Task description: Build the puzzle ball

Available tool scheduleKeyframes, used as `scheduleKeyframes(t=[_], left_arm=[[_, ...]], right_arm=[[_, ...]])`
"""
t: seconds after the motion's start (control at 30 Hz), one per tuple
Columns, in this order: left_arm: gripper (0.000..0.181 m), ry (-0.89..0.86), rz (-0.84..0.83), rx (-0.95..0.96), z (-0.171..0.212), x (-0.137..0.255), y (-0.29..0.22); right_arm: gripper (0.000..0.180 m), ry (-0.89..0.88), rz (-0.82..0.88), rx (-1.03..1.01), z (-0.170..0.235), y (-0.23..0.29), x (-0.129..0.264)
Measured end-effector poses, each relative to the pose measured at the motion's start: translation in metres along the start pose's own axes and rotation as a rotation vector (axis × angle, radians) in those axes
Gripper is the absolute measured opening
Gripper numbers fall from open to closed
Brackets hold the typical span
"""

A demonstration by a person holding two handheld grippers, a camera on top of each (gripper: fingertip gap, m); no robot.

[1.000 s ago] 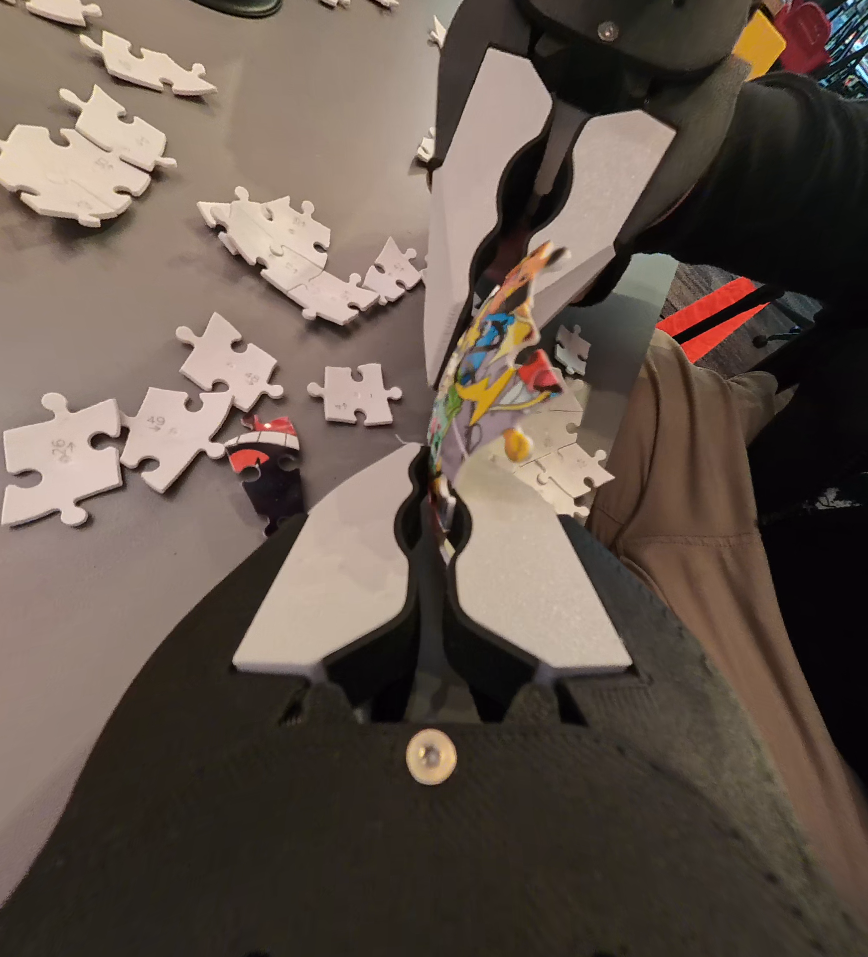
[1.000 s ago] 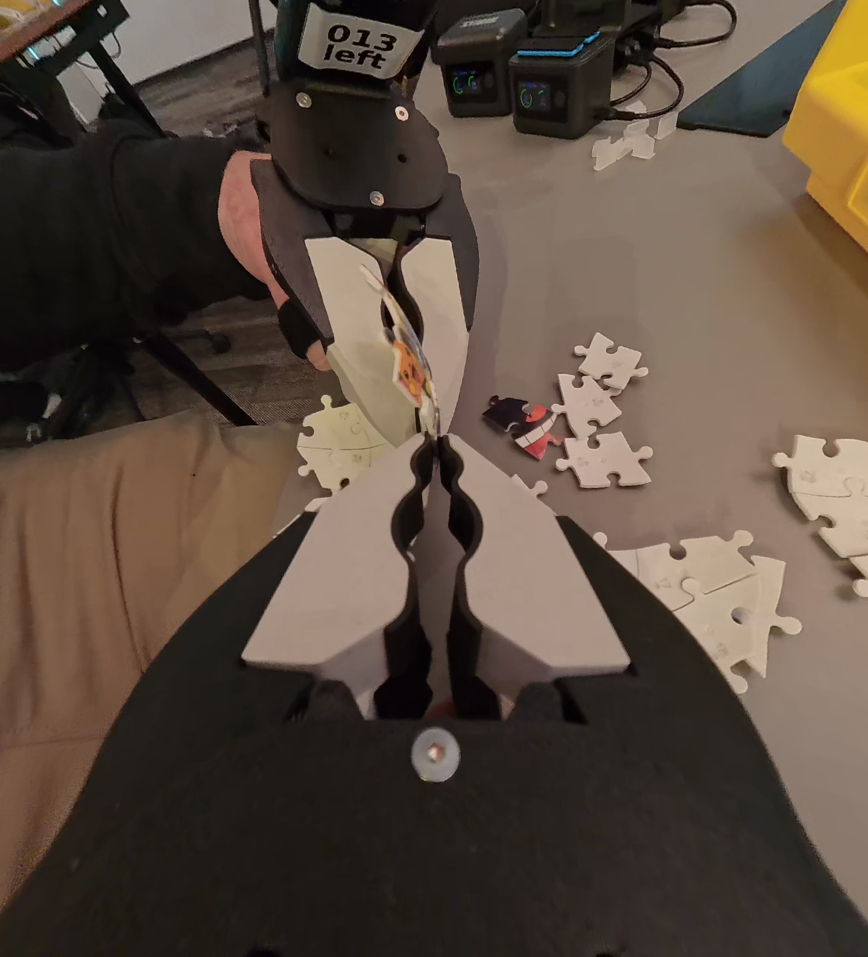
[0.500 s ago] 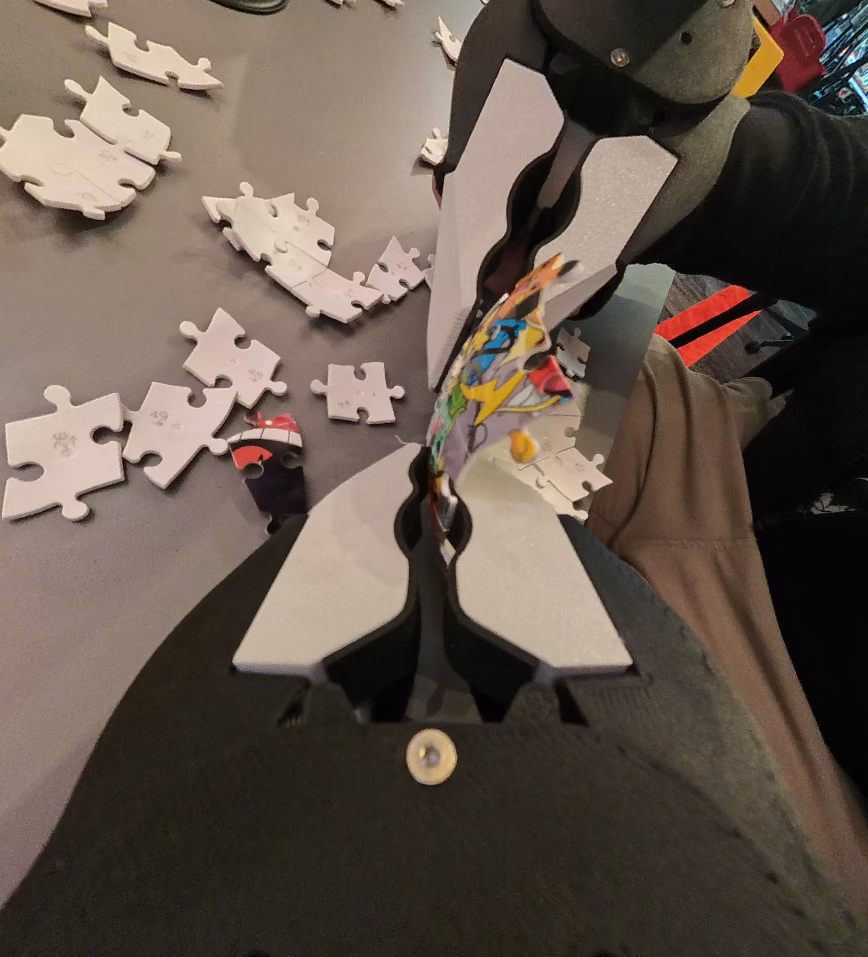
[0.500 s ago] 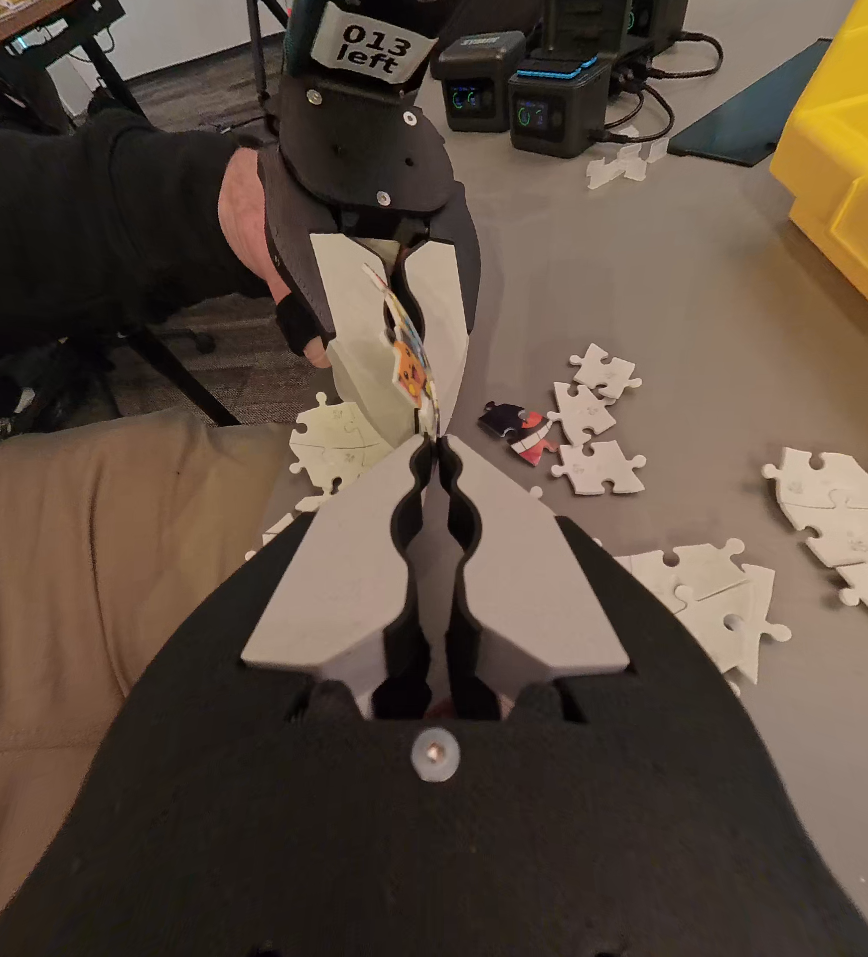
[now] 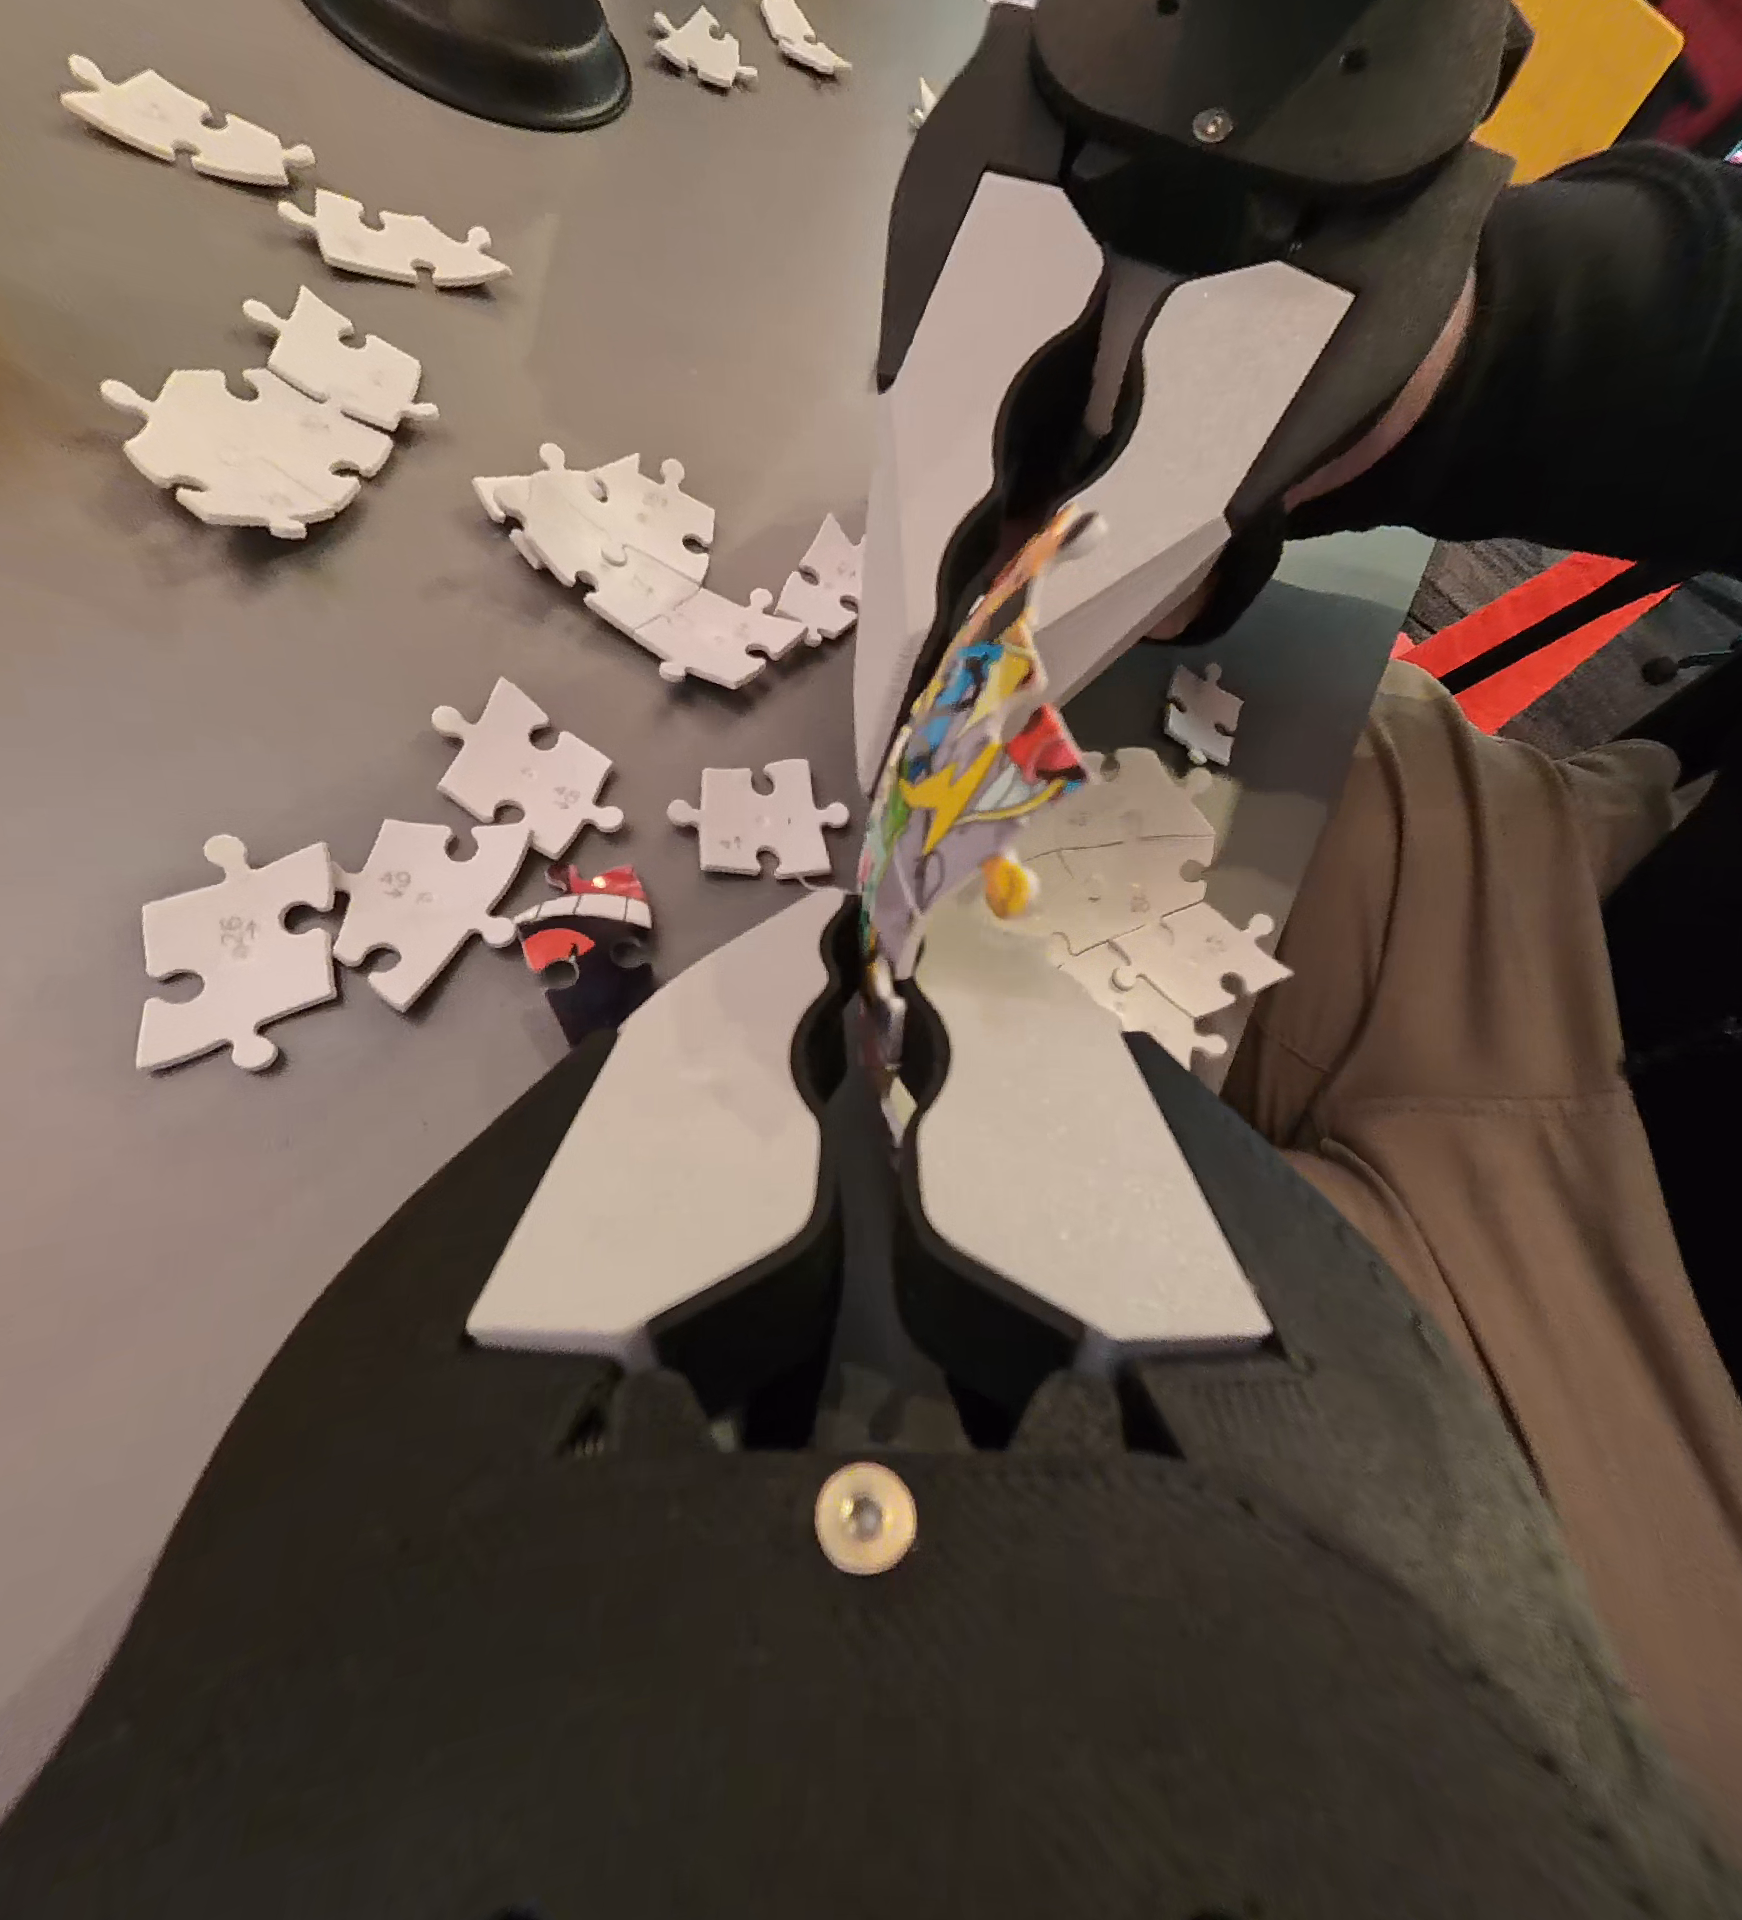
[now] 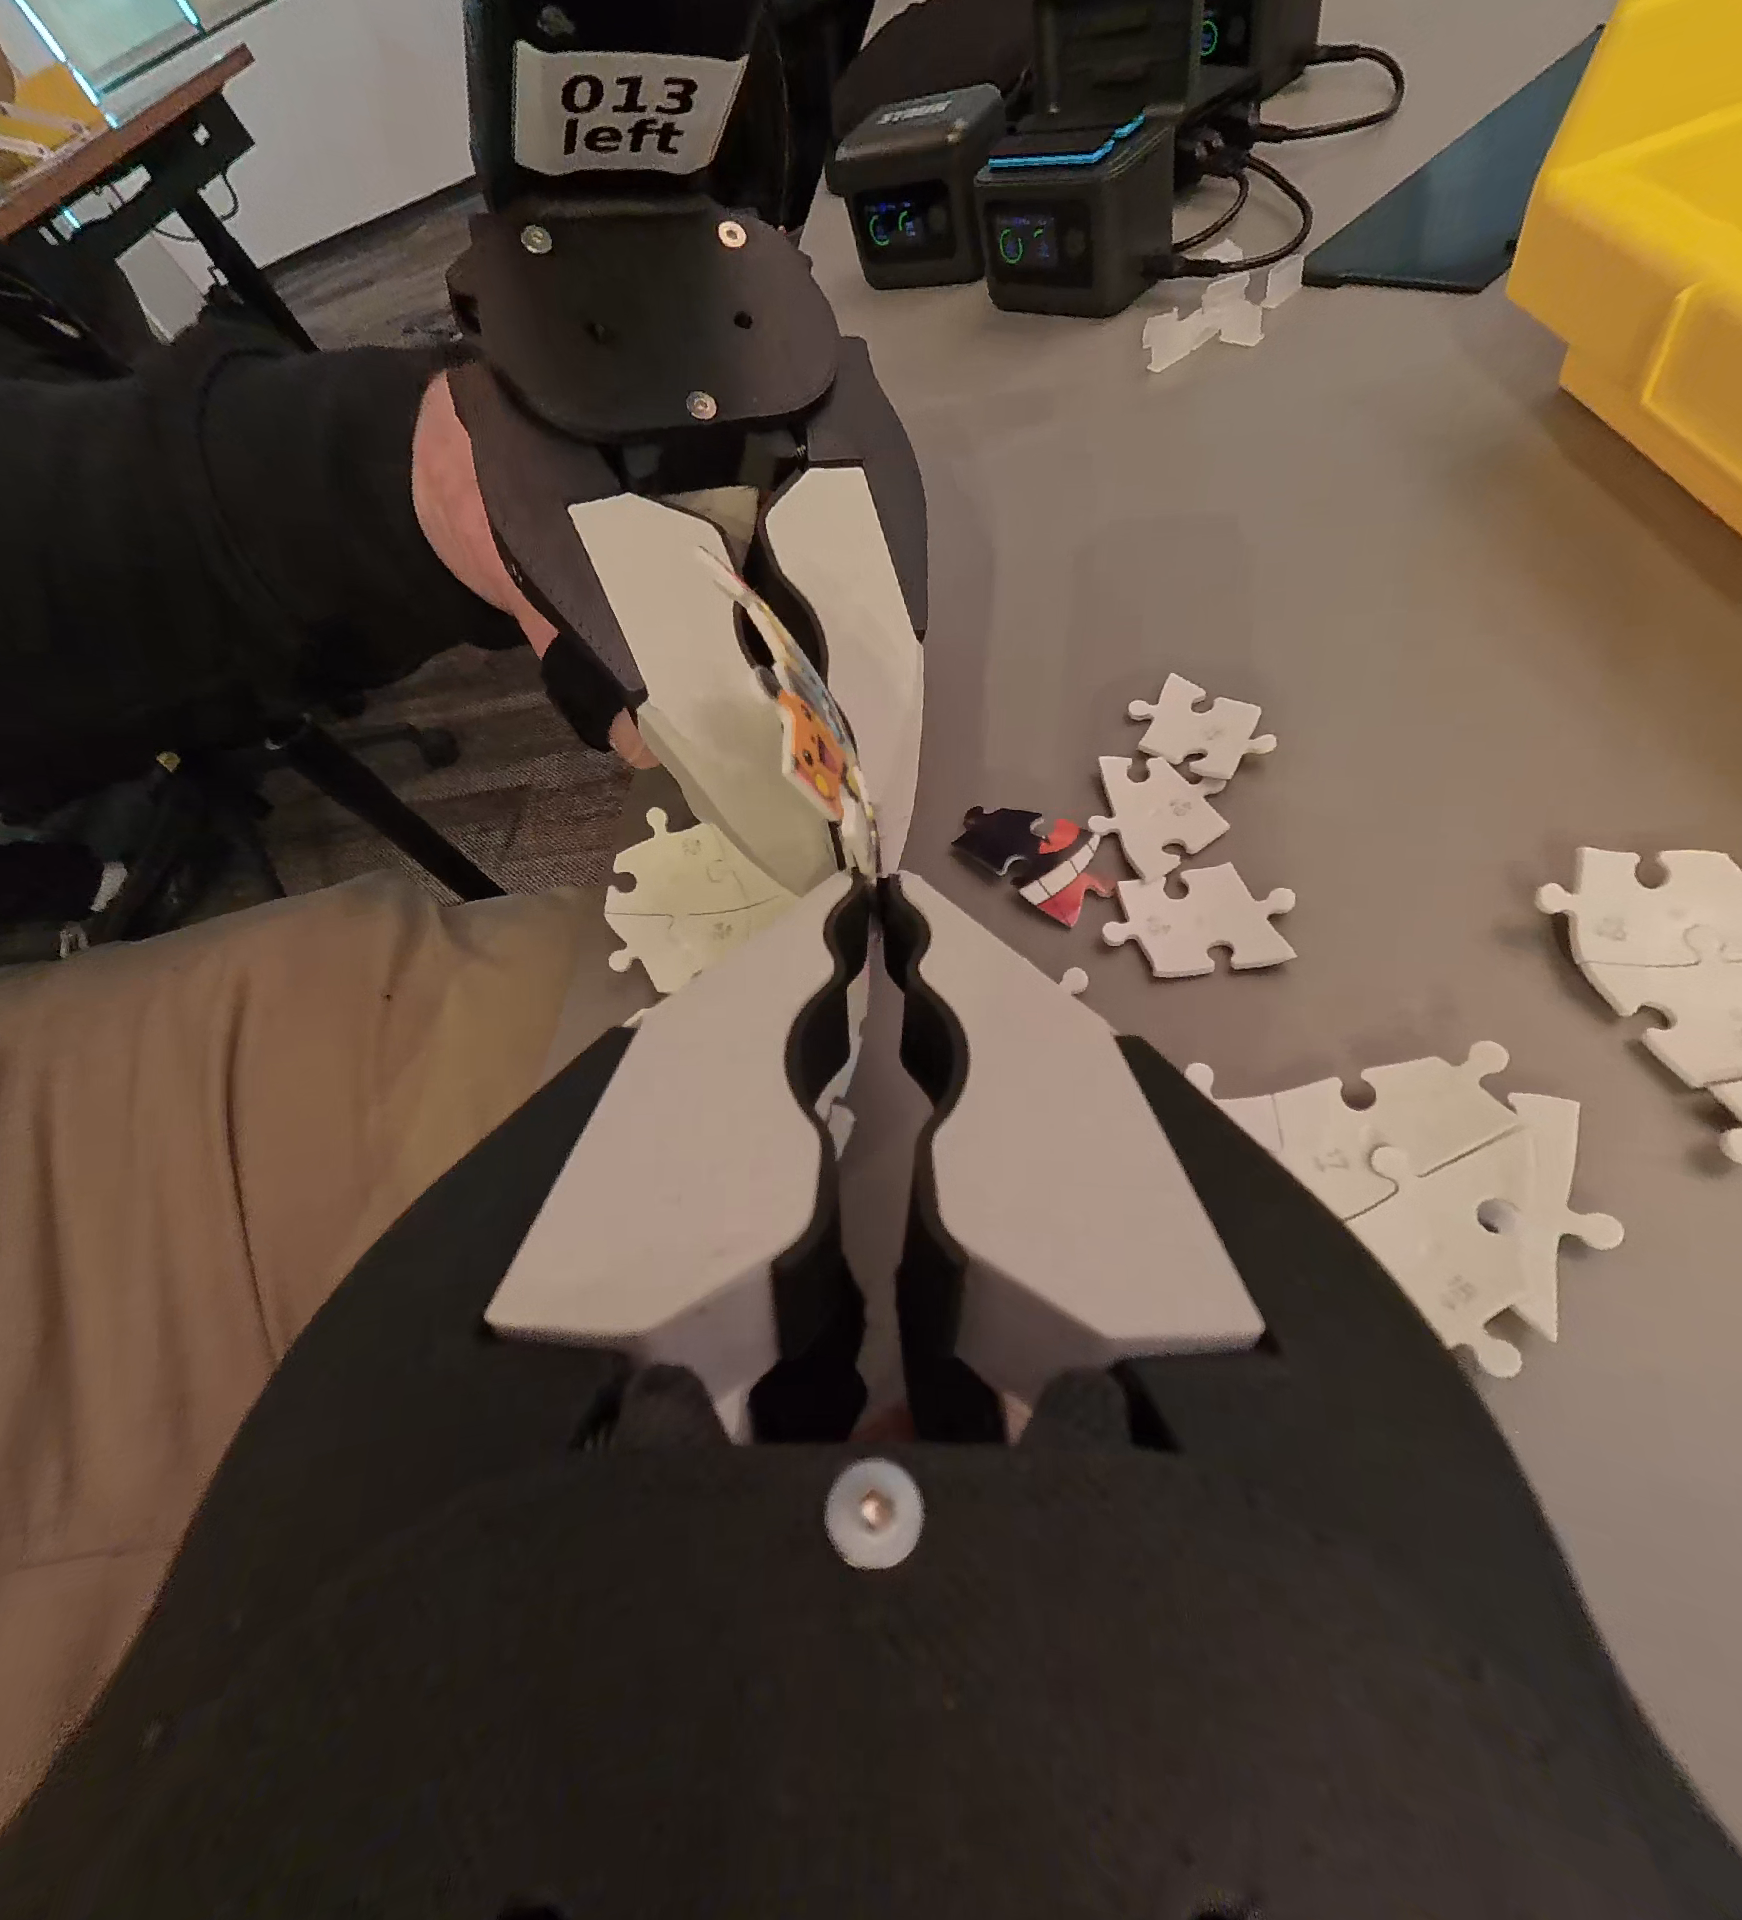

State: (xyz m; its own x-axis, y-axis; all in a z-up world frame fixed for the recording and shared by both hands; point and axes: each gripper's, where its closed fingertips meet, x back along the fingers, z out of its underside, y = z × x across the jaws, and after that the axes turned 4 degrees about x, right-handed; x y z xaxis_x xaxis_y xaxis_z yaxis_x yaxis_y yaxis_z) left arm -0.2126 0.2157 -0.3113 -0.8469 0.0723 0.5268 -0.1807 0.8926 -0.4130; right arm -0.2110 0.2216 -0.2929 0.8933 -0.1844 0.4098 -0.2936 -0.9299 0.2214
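Observation:
A curved colourful puzzle section (image 5: 960, 769) hangs in the air above the grey table's near edge. My left gripper (image 5: 872, 925) is shut on its lower end. My right gripper (image 5: 960, 717) comes in from the top, tip to tip with the left, and is shut on the upper end. In the right wrist view, my right gripper (image 6: 877, 888) is shut on the section's thin edge. The left gripper (image 6: 862, 842) faces it and grips the colourful section (image 6: 820, 748). Several white face-down pieces and joined groups (image 5: 628, 551) lie on the table.
A loose colourful piece (image 5: 586, 925) lies among white pieces (image 6: 1199, 920). A yellow bin (image 6: 1677, 312) stands far right, two black devices with cables (image 6: 1054, 229) at the back. A black base (image 5: 493, 52) sits far left. A person's tan trouser leg (image 5: 1469, 1195) is beside the table edge. Less than 4 cm separates the two grippers' tips.
Both grippers stay shut on the colourful section. The pair has shifted slightly over the table, so the pieces below sit lower in both views.

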Motion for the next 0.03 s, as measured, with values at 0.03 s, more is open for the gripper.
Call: scheduleKeyframes(t=[0.03], left_arm=[[0.005, -0.004, 0.004, 0.002, 0.0002, 0.0001, -0.0001]], right_arm=[[0.0, -0.002, -0.001, -0.013, 0.0, 0.0002, -0.0002]])
